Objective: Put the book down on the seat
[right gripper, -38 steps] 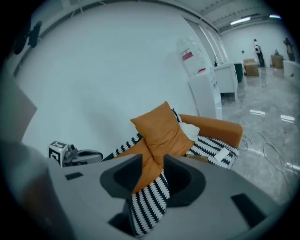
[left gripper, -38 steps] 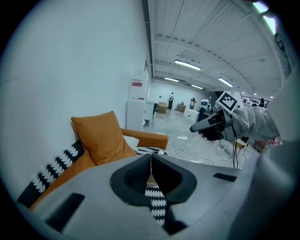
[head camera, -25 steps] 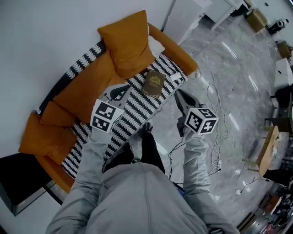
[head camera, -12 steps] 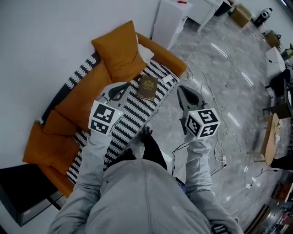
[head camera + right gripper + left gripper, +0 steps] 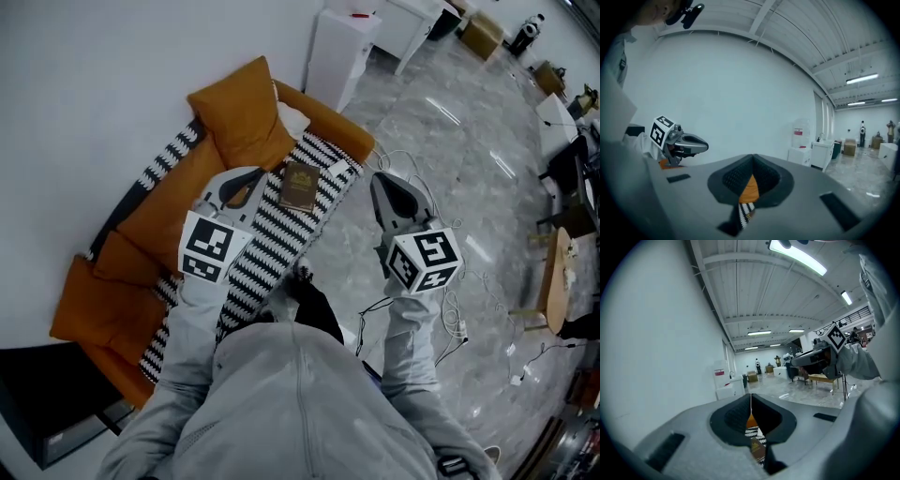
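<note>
We think the job looks done. The book (image 5: 300, 187) lies flat on the seat (image 5: 272, 239), on the black and white zigzag cover, near the far end of the sofa (image 5: 328, 117). It is just below the big orange pillow (image 5: 234, 108) that leans on the back. No claw is touching the book. The left claw (image 5: 251, 178) hangs over the seat just beside the book, on its left. Its two jaws are pressed together with nothing between them. In the left gripper view we see only a thin line where they meet, and the book and the zigzag cover show far behind them. The right claw (image 5: 380, 183) hangs over the grey floor (image 5: 450, 159), off the front edge of the sofa and apart from the book. Its jaws are pressed together too, and they hold nothing. So we guess nothing is left to do but take the hands away. Now we count. There is one book, one sofa and two claws. There is one loose orange pillow, and we see at least three more orange cushions (image 5: 173, 202) along the back and the near end.
</note>
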`<state>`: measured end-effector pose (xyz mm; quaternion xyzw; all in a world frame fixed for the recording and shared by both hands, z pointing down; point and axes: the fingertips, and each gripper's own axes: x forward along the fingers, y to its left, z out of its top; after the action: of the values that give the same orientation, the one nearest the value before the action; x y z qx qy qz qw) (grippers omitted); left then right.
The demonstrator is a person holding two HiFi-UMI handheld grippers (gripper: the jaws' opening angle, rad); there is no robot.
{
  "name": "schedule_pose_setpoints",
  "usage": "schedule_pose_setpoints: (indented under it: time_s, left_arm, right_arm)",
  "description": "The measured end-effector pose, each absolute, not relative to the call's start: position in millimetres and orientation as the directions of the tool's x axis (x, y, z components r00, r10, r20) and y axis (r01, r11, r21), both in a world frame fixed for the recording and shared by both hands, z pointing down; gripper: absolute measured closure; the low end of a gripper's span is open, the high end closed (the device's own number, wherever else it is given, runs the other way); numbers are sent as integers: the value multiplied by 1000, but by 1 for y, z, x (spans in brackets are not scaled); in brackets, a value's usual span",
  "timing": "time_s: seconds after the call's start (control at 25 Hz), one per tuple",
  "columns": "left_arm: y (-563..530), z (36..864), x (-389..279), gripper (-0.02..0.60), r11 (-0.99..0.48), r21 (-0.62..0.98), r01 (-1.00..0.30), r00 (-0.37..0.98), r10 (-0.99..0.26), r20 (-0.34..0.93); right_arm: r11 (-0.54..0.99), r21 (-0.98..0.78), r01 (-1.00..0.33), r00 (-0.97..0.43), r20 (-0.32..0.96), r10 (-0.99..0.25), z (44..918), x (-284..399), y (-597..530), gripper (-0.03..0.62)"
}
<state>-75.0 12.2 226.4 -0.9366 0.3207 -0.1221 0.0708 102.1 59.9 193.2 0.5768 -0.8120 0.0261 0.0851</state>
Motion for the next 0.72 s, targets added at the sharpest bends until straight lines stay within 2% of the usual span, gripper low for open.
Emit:
schedule_pose_setpoints:
  time_s: [0.44,0.72]
  left_arm:
    - [41,183,-80,554,-773,-264,-576,786,-613,78]
    - [39,182,-87,554,-766,-261,-587,780,-622,69]
  right_arm:
    - [311,107,-944,-299,117,-947,167,98,90,566]
    - [309,137,-941,-294,115,-949,162,92,91,566]
